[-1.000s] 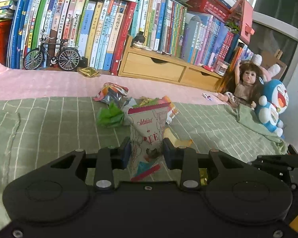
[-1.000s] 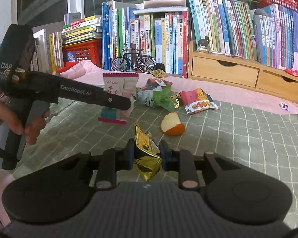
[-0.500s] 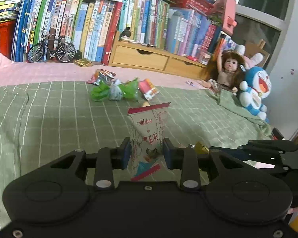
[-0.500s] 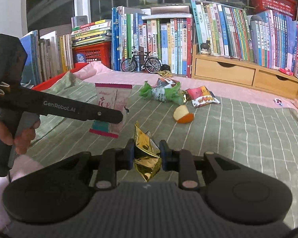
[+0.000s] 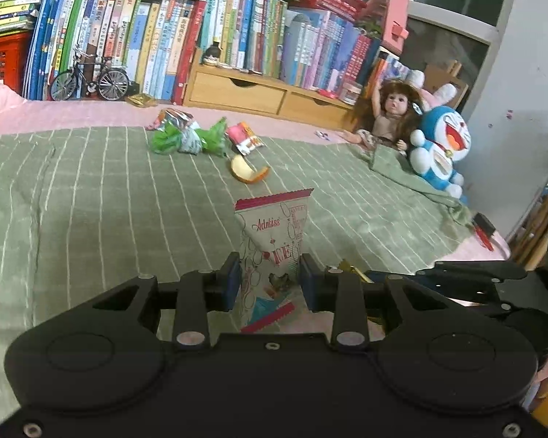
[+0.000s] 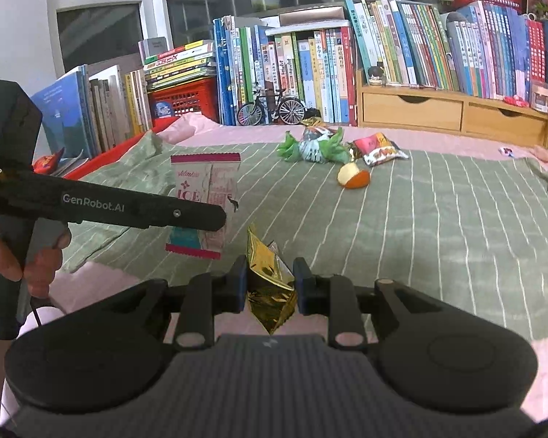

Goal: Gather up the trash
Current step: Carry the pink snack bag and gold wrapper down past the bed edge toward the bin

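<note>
a child's bedroom at home: green striped bedspread (image 5: 91,200), packed books (image 6: 310,62), doll (image 5: 392,109).

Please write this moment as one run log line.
left gripper: shut on ice bag | right gripper: shut on gold wrapper

The left gripper (image 5: 270,281) is clamping an upright white paper ice-cream wrapper with a crimson serrated top edge (image 5: 274,233) above the green striped bedspread (image 5: 91,200), while a curved orange peel (image 5: 248,173) and crumpled green and red snack bags (image 5: 201,138) are lying beyond.
</note>
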The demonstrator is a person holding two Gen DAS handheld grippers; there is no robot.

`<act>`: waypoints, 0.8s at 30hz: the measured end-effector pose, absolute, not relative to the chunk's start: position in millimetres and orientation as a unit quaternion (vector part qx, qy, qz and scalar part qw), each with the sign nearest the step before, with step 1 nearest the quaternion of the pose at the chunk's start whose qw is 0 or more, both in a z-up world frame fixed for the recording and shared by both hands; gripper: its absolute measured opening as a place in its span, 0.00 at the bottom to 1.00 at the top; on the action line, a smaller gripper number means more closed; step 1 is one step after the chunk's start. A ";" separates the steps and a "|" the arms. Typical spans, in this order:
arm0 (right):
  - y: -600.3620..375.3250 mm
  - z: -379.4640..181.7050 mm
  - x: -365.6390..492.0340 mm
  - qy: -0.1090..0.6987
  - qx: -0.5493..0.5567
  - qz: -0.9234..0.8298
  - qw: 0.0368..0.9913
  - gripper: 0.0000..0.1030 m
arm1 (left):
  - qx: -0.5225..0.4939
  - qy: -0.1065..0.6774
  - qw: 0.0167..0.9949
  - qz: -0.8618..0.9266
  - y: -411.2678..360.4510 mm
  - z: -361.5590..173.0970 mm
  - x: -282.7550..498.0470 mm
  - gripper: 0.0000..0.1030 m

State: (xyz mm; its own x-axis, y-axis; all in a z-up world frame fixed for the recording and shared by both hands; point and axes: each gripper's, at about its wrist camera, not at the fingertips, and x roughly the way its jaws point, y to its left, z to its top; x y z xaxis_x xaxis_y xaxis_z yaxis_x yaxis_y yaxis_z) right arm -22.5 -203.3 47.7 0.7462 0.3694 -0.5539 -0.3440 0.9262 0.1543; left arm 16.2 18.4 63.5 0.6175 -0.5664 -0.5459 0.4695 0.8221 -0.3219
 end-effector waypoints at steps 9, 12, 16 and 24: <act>-200.8 46.0 -56.9 0.306 0.026 0.188 0.933 0.29 | -0.079 0.335 0.890 -0.298 19.7 53.6 -29.1 0.31; -198.5 46.6 -67.5 0.307 0.025 0.193 0.932 0.29 | -0.084 0.334 0.889 -0.302 22.9 52.0 -43.2 0.31; -194.5 48.7 -79.3 0.306 0.022 0.200 0.931 0.29 | -0.086 0.332 0.889 -0.303 27.9 52.8 -62.0 0.31; -184.7 49.1 -106.8 0.301 0.020 0.206 0.931 0.29 | -0.086 0.329 0.891 -0.301 41.8 54.7 -100.5 0.31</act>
State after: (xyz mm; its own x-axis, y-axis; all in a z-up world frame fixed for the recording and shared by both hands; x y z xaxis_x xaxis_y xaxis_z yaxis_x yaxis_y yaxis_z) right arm -106.8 -184.7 49.1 0.7341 0.3951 -0.5522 -0.3711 0.9145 0.1610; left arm -100.5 41.8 54.7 0.6020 -0.5931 -0.5346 0.4804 0.8038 -0.3508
